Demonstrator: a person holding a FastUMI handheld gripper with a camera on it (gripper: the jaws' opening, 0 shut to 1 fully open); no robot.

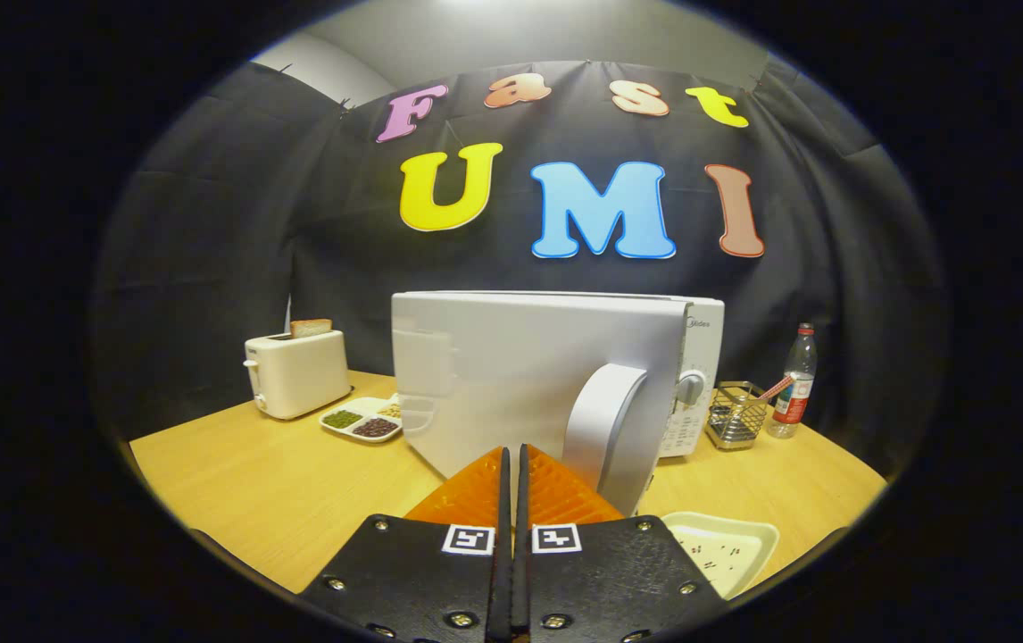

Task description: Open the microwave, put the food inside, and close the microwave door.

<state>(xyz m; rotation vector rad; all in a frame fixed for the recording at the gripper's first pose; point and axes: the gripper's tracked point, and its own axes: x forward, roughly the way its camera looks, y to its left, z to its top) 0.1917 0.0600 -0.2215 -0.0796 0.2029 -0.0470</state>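
Gripper [512, 460]: fingers pressed together, only a hairline slit between them, nothing clamped, tips right up at the swung-open microwave door [529, 375]. Just right of the fingers, low on the wooden table [244, 482]: a pale shallow dish [726, 549] with dark specks on it, contents too small to tell. Directly ahead: door standing open toward the camera, its white face spanning the middle, curved handle [605, 420] just right of the fingertips. Behind the door's right edge: microwave body [699, 375] with round knob [692, 387] and button panel; interior hidden by the door. Left of the door, on the table: divided white tray [367, 420] holding green, dark and tan portions, partly tucked behind the door's lower corner. Farther left: white toaster [297, 371] with a slice of bread [311, 328] sticking up from a slot. Right of the microwave: wire basket [736, 413] with something striped leaning in it, then a clear plastic bottle [795, 384] just beside. Behind all: black cloth wall [208, 268].
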